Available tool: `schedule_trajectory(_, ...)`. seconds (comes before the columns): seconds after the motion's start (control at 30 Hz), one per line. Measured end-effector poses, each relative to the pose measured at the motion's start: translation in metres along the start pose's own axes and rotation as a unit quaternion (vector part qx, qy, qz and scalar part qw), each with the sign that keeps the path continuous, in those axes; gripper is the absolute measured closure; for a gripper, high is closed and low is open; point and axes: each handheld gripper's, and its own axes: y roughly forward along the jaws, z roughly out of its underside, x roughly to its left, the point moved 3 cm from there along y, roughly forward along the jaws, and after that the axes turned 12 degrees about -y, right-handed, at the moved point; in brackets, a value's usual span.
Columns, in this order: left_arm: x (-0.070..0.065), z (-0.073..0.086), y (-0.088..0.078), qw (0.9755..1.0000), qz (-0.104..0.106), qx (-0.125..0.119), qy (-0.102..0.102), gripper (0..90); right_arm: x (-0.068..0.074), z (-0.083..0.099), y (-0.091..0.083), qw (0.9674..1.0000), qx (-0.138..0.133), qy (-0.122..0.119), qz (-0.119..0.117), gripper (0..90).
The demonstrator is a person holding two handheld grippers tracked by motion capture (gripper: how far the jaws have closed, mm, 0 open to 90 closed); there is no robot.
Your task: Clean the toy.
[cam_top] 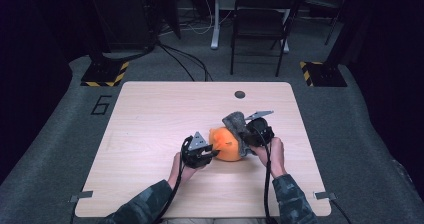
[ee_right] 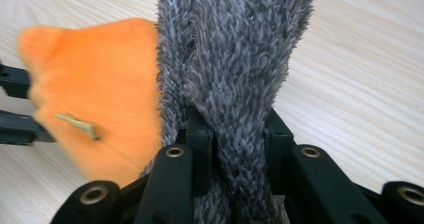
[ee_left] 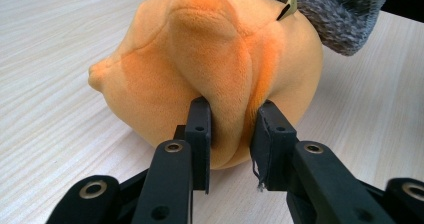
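On the light wooden bench (cam_top: 150, 134), high view: an orange plush toy (cam_top: 226, 144) lies right of centre, toward the near edge, with a grey knitted sock (cam_top: 239, 126) draped against its right side and rising just behind it. Left tool (cam_top: 212, 153) comes in from the left, its tip at the plush's left flank; the person's left hand (cam_top: 179, 168) holds it. Right tool (cam_top: 246, 139) sits on the right of the plush, against the sock, held by the right hand (cam_top: 272, 154). A round cable hole (cam_top: 240, 94) sits near the far edge of the bench, well apart from the work. A black folding chair (cam_top: 260, 19) stands on the carpet beyond the bench.

Left gripper view: left tool (ee_left: 231, 134) is clenched on a raised fold of the orange plush (ee_left: 200, 69); both pads press into the fabric from either side. The plush rests on the bench (ee_left: 50, 109). The grey sock (ee_left: 335, 14) lies over its upper right, touching it. A small tan tag (ee_left: 289, 8) sticks out of the plush near the sock.

Right gripper view: right tool (ee_right: 235, 139) is clenched on the grey sock (ee_right: 235, 49), a thick bunch of knit squeezed between the jaws and running upright through the frame. The orange plush (ee_right: 100, 89) lies just left of the sock, touching it, slightly blurred, with the tan tag (ee_right: 77, 124) on it. At the far left edge the other tool's black jaws (ee_right: 15, 104) meet the plush
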Motion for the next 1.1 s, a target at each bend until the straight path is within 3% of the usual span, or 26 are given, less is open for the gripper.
schedule_trajectory(0.2,-0.001,0.0,0.0,1.0,-0.001,0.001,0.002,71.3,-0.012,0.012,0.006,0.9998,0.012,0.018,0.004,72.3)
schedule_trajectory(0.33,0.002,0.0,0.0,1.0,0.001,-0.002,-0.006,71.4,-0.019,0.023,0.017,0.998,0.053,0.013,0.033,72.5)
schedule_trajectory(0.47,0.004,0.001,-0.001,1.0,-0.002,-0.001,-0.01,71.4,-0.027,0.041,0.037,0.9941,0.099,0.039,0.021,72.5)
schedule_trajectory(0.53,0.005,0.001,-0.002,0.9999,0.0,-0.002,-0.01,71.3,-0.028,0.044,0.041,0.9937,0.102,0.04,0.02,72.5)
schedule_trajectory(0.67,0.006,0.0,-0.001,0.9999,0.002,-0.006,-0.013,71.3,-0.029,0.037,0.032,0.9953,0.085,0.036,0.028,72.6)
schedule_trajectory(0.77,0.007,0.0,-0.001,0.9999,0.001,-0.007,-0.015,71.2,-0.03,0.025,0.013,0.9978,0.046,0.033,0.033,72.7)
schedule_trajectory(0.87,0.005,0.0,-0.001,0.9999,-0.003,-0.008,-0.011,71.1,-0.022,0.01,-0.008,0.9992,0.001,0.031,0.026,72.7)
schedule_trajectory(0.97,0.005,0.0,-0.001,0.9999,-0.001,-0.006,-0.01,71.1,-0.005,-0.006,-0.026,0.9991,-0.041,0.014,0.006,72.8)
schedule_trajectory(1.03,0.005,0.0,0.0,0.9999,-0.002,-0.009,-0.008,71.1,0.008,-0.017,-0.035,0.9973,-0.071,-0.007,-0.018,72.7)
schedule_trajectory(1.1,0.004,0.0,0.0,0.9999,0.002,-0.006,-0.011,71.1,0.021,-0.026,-0.04,0.9947,-0.092,-0.014,-0.042,72.7)
